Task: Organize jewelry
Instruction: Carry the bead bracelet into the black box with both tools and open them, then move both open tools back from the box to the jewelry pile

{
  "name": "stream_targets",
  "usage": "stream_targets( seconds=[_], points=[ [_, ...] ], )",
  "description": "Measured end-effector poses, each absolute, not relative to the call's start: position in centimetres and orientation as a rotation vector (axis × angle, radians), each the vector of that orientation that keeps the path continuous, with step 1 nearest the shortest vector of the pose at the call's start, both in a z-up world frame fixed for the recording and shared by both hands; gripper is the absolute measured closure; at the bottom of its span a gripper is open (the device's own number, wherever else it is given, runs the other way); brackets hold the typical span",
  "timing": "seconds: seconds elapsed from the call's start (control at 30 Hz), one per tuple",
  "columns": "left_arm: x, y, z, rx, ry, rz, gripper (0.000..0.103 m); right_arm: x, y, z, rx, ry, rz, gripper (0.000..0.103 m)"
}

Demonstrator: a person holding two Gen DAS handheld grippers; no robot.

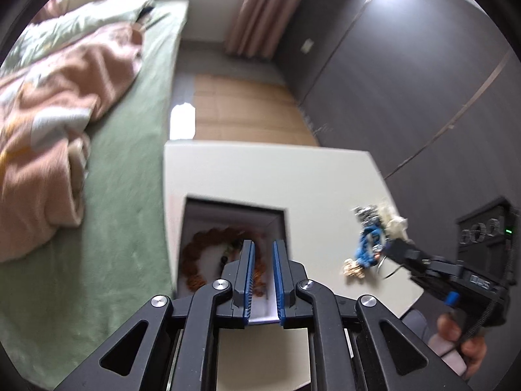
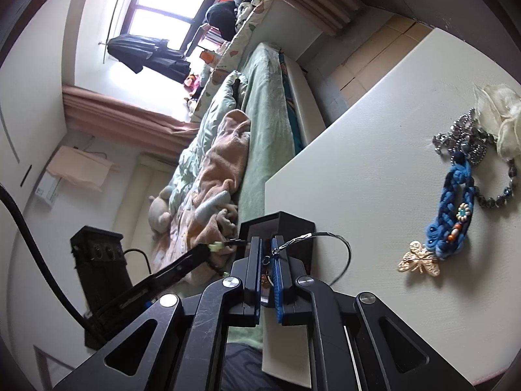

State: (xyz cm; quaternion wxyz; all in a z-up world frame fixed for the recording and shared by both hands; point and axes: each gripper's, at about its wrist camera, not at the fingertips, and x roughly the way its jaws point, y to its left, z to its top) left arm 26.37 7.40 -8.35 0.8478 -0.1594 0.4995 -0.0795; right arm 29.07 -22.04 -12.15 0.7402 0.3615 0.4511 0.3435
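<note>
My left gripper hovers over an open black box on the white table. Its blue pads stand a little apart with nothing between them. A brown bead bracelet lies in the box. In the right wrist view a pale green bit shows at the left gripper's tip; I cannot tell whether it is held. My right gripper is shut on a thin wire bangle beside the box. A blue braided bracelet, a gold butterfly brooch and a silver bead chain lie on the table.
A bed with a green sheet and a pink blanket runs along the table's left side. A white fabric flower lies by the chain. A dark wall stands behind the table. A hand holds the right gripper.
</note>
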Motion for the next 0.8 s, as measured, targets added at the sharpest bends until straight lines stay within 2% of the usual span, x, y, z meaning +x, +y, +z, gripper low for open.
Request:
stream_targets(
  seconds=[0.13,0.2,0.27,0.33,0.37,0.73,0.77,0.8],
  points=[
    [25.5,8.7,-8.5,-0.371,1.042,-0.16,0.089,28.9,-20.6,-11.3,0.754,1.001,0.763,0.094],
    [24.9,9.4,-8.4,-0.383,1.036,-0.154,0.08,28.8,-19.7,-10.9,0.735,1.006,0.774,0.094],
    [24.1,10.1,-8.0,-0.395,1.018,-0.141,0.057,28.8,-18.4,-10.5,0.714,1.015,0.789,0.094],
    [23.6,10.8,-7.4,-0.406,0.989,-0.126,0.045,28.9,-17.1,-10.2,0.693,1.025,0.807,0.094],
    [23.3,11.2,-7.1,-0.409,0.977,-0.12,0.042,29.0,-16.4,-10.0,0.686,1.029,0.814,0.094],
    [21.6,14.3,-5.9,-0.437,0.938,-0.043,0.04,30.3,-9.4,-10.1,0.58,1.118,0.845,0.093],
    [21.5,14.4,-5.9,-0.441,0.937,-0.041,0.04,30.6,-8.7,-10.5,0.555,1.144,0.829,0.082],
    [21.3,14.5,-5.9,-0.443,0.937,-0.041,0.04,30.8,-8.1,-10.9,0.524,1.173,0.815,0.057]
  ],
)
